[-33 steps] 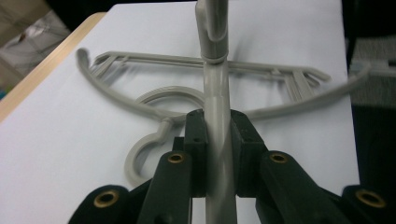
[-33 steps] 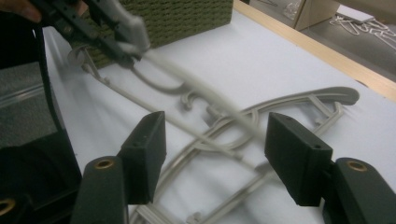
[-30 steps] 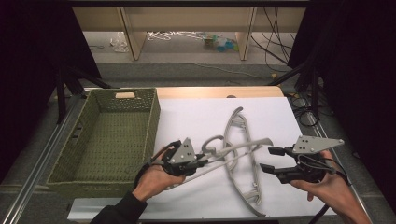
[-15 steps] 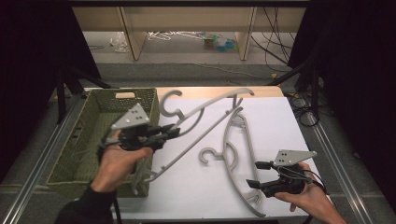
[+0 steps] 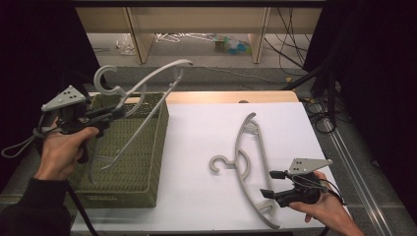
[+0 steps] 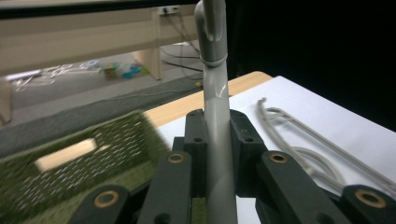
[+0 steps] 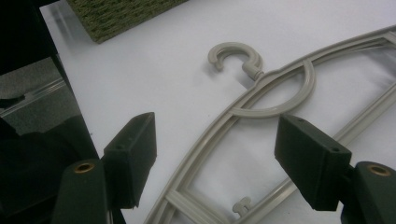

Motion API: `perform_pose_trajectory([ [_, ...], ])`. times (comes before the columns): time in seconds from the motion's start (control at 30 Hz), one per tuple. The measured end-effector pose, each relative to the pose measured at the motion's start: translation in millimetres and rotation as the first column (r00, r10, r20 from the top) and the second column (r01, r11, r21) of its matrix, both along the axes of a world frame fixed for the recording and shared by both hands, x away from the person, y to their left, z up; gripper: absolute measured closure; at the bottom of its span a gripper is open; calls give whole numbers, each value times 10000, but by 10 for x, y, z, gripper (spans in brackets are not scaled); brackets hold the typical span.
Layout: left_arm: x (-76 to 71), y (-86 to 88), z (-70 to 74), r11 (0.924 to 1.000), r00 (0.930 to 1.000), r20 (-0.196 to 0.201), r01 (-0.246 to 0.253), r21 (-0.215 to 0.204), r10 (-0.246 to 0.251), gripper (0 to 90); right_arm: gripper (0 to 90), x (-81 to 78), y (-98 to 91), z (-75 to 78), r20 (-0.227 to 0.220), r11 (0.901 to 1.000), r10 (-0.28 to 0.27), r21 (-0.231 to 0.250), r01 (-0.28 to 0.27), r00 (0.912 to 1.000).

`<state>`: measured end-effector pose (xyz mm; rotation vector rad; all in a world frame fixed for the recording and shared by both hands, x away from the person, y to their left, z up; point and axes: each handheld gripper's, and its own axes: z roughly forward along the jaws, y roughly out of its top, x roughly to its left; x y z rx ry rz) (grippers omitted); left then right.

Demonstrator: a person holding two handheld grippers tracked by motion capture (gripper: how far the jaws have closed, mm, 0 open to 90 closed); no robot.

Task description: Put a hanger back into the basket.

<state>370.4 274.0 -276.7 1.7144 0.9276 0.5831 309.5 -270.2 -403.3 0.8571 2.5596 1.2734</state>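
**One hanger over the basket, one left on the tabletop**

Your left hand-held gripper (image 5: 114,112) has its jaws closed tight on the neck of a grey hanger (image 5: 147,91), just below the hook; the left gripper view shows the neck squeezed between the two black pads. You hold that hanger in the air above the green woven basket (image 5: 147,162), tilted, with the hook up and one arm reaching down inside the basket walls. Judging from that, you are in the middle of putting the hanger away. What comes next is to lower it until it lies within the walls, then let the jaws part. Watch the long arm that sticks up past the far rim: it could catch on the edge, so turn the hanger along the basket's length before you let go.

Your right hand-held gripper (image 5: 269,184) stands wide open with nothing in it, hovering just beside the lower end of the second hanger (image 5: 252,162), which lies flat on the white tabletop (image 5: 206,128) with its hook pointing toward the basket. In the right gripper view the hanger's frame runs between the open jaws. To take it, you need to come down over one thin bar and close squarely across it, since the plastic looks smooth and might slip
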Motion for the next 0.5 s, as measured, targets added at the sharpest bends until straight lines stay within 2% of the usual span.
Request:
perform_pose_trajectory([
  [0.13,42,185,-117,9992,9990,-198,-402,54,403,792,296,9,-16,-15,-1,10000,-60,-35,60,10000],
  [0.23,52,255,-169,9984,9980,-289,-569,56,571,792,290,14,-23,-24,-61,9999,-120,-14,120,9999],
  [0.27,64,354,-229,9976,9971,-329,-686,92,689,792,288,15,-28,-31,-36,9999,-133,-13,133,9999],
  [0.33,63,430,-272,9965,9958,-390,-822,124,826,792,288,10,-30,-34,-72,9998,-173,-29,173,9998],
  [0.5,23,614,-373,9931,9949,-429,-876,781,912,792,287,17,-38,-51,-120,9998,-171,-59,170,9998],
])
